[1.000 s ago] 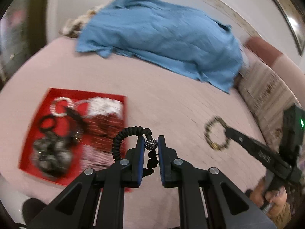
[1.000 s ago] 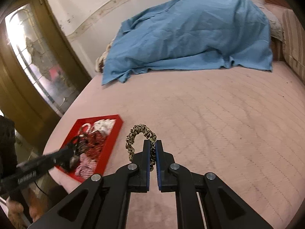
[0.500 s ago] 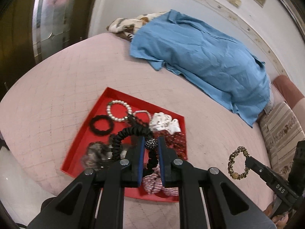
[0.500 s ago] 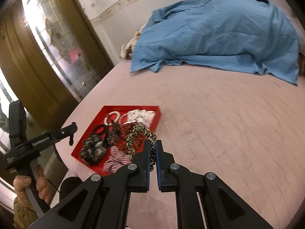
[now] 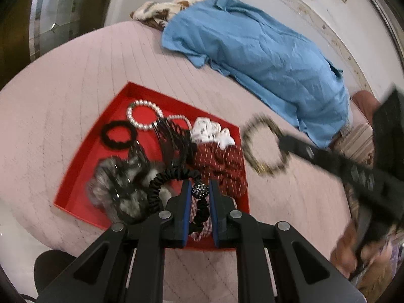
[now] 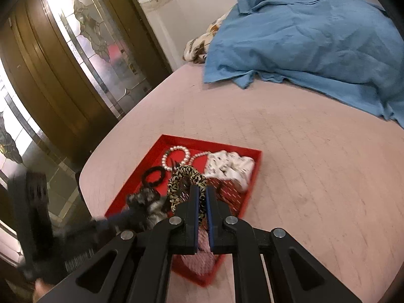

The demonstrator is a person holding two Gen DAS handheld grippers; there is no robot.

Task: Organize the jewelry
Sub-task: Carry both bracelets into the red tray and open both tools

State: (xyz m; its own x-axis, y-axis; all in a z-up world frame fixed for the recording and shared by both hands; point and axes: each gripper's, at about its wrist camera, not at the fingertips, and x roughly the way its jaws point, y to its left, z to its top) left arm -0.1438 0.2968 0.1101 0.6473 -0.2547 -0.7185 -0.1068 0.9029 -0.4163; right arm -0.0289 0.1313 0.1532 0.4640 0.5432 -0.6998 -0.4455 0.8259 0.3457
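Note:
My left gripper (image 5: 199, 189) is shut on a black coiled bracelet (image 5: 161, 181) at its sparkly bead, above the near part of the red tray (image 5: 83, 166). My right gripper (image 6: 201, 193) is shut on a leopard-print scrunchie (image 6: 185, 173) and hangs over the same red tray (image 6: 255, 176). In the left wrist view the leopard-print scrunchie (image 5: 262, 146) and the right gripper's arm appear blurred just right of the tray. The tray holds a pearl bracelet (image 5: 144, 116), a black hair tie (image 5: 118, 136), a grey fur scrunchie (image 5: 118, 186), a white scrunchie (image 5: 212, 133) and a dark red scrunchie (image 5: 222, 164).
The tray lies on a pink quilted bed (image 6: 315, 164) near its left edge. A blue cloth (image 6: 303, 40) covers a heap at the bed's far side. A wood and glass door (image 6: 75, 58) stands left of the bed. A hand (image 5: 353, 250) holds the right gripper.
Both grippers have moved over to the red tray, each still holding its piece. The right gripper with the scrunchie has come much closer to the left one.

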